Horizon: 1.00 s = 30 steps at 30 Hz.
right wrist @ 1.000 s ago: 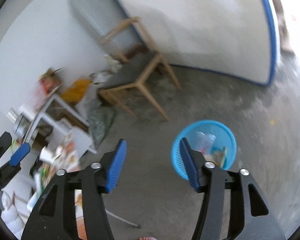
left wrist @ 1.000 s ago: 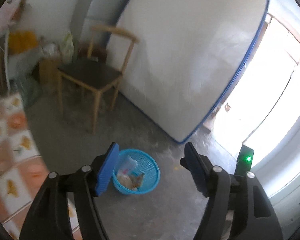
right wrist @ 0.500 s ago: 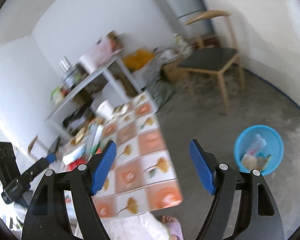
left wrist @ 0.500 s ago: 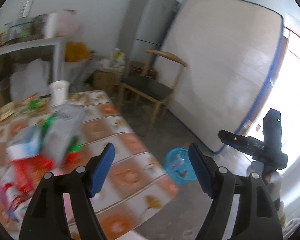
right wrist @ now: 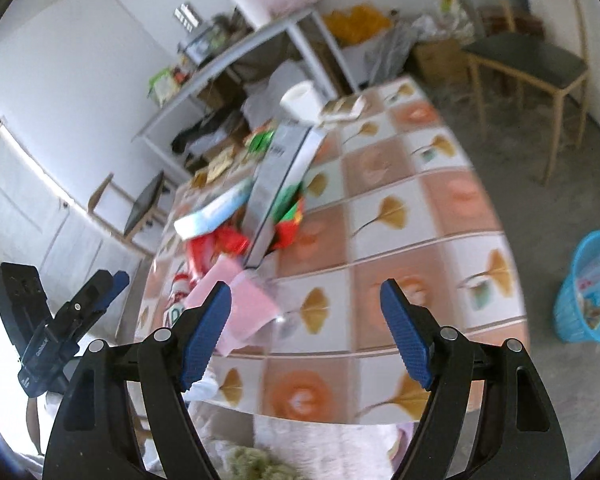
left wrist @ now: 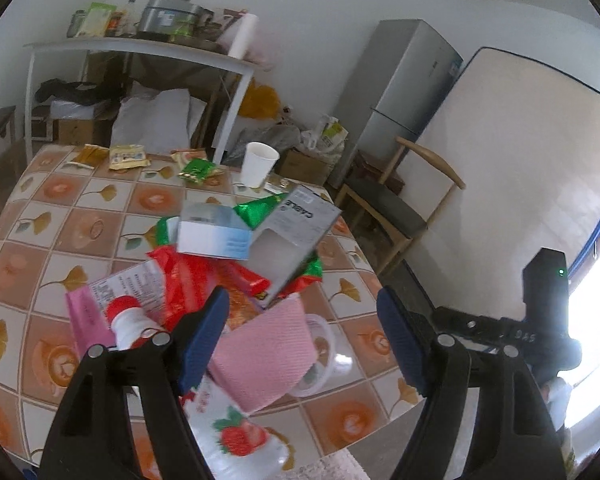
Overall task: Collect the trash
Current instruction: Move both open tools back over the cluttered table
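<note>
A heap of trash lies on the tiled table (left wrist: 100, 216): a grey cable box (left wrist: 300, 232), a white-and-blue box (left wrist: 212, 236), red and green wrappers (left wrist: 188, 276), a pink pack (left wrist: 264, 356), a strawberry-print bag (left wrist: 236, 436) and a red-capped white bottle (left wrist: 128, 320). My left gripper (left wrist: 302, 340) is open and empty just above the pink pack. My right gripper (right wrist: 306, 332) is open and empty over the table's near edge (right wrist: 300, 396), with the heap (right wrist: 260, 216) to its left. A blue basket (right wrist: 588, 284) holding trash stands on the floor at the right.
A white paper cup (left wrist: 258, 164) and several flat packets (left wrist: 128, 156) lie at the table's far side. A wooden chair (left wrist: 396, 208), a grey fridge (left wrist: 404, 92) and a leaning mattress (left wrist: 520, 168) stand at the right. A cluttered shelf table (left wrist: 140, 44) is behind.
Both grippers have swung from the floor and the blue basket up and over to the table with the trash heap. Both stayed open and empty.
</note>
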Available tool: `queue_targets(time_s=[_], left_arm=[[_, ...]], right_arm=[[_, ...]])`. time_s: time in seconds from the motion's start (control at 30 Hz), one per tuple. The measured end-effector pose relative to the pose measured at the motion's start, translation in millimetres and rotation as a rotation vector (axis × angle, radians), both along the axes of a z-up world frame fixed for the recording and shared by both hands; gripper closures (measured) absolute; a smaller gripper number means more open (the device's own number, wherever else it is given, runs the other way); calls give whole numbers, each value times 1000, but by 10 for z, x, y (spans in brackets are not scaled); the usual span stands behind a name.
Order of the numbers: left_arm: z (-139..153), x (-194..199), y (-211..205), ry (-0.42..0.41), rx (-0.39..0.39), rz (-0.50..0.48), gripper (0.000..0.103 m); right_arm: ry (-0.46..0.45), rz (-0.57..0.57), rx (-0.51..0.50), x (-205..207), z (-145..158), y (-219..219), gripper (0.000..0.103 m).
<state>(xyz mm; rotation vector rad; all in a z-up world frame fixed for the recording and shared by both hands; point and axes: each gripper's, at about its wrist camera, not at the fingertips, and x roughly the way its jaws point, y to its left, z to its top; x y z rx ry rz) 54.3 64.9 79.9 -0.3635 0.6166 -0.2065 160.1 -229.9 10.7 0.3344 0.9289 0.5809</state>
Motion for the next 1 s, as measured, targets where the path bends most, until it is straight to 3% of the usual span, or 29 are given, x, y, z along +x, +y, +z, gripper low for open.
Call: queue_targets(time_s=[0.4, 0.67, 1.0], left_arm=[[-201, -122, 548, 3, -86, 64, 29], [-327, -257, 843, -43, -182, 28, 29], [-440, -184, 845, -22, -210, -22, 38]], right_arm=[[27, 72, -78, 50, -2, 798, 30], [-34, 71, -180, -5, 14, 1168, 30], [-45, 55, -299, 63, -178, 1284, 30]])
